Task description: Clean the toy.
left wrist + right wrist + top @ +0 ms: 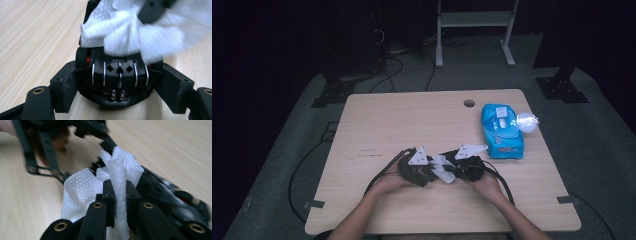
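The black toy car (117, 75) sits low at the near middle of the bench (412, 120), clamped across its body by the left hand-held gripper (117, 82), jaws pressing on both flanks. I'd say that's to pin it steady for wiping. Its long axis runs roughly left to right across the bench, one end facing that gripper's camera; front or rear I can't say. The white wipe (117, 182) is draped over the car's far end, and the right hand-held gripper (120, 202) has its jaws pinched tight on a fold of it. Off at the far right lies the blue wipe pack (502, 131), well apart.
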